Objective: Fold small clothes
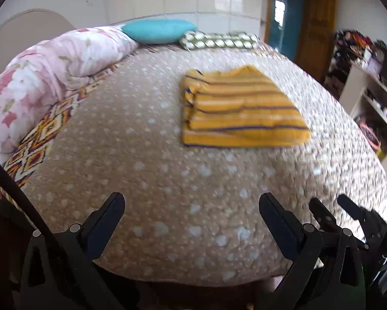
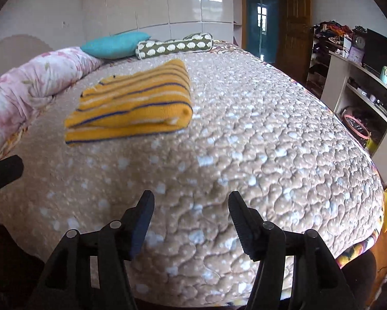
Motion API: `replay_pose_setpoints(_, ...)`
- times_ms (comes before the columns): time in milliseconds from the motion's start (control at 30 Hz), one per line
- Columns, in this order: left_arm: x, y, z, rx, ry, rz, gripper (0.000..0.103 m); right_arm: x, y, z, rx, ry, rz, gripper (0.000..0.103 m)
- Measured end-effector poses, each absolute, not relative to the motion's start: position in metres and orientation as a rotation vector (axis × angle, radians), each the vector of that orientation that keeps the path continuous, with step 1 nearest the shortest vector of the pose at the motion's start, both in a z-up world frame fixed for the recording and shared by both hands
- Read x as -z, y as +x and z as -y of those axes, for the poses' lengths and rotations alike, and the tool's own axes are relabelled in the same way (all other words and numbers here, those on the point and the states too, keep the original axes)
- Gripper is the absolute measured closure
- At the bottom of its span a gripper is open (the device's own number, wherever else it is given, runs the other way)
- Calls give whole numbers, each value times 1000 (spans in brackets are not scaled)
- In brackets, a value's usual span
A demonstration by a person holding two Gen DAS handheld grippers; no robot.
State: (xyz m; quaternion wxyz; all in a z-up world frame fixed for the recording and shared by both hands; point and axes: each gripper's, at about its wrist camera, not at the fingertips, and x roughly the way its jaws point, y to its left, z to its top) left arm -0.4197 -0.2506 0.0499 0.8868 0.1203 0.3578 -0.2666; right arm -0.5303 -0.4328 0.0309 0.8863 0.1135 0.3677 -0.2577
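Folded striped garment lies released on the bed; both hand-held grippers are empty and clear of it.

The yellow striped garment [image 1: 241, 108] sits folded in a compact stack on the beige quilted bedspread [image 1: 167, 193], at centre right of the left wrist view and upper left of the right wrist view. The left hand-held gripper [image 1: 192, 204] has its jaws spread wide, holding nothing; the right hand-held gripper [image 2: 191, 204] is likewise released, nothing between its jaws. The fold looks finished, so the next move likely calls for fetching another small garment; none is visible here.
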Motion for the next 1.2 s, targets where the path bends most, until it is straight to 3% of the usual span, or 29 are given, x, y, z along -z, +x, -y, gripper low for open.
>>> replay_pose_setpoints(300,-44,-419,254,570,256,-775,0,-34,-523,416,519,148,-758,33)
replay_pose_setpoints(1200,-31,-410,252,597,228,-853,0,-31,-518,422,503,116,-775,28)
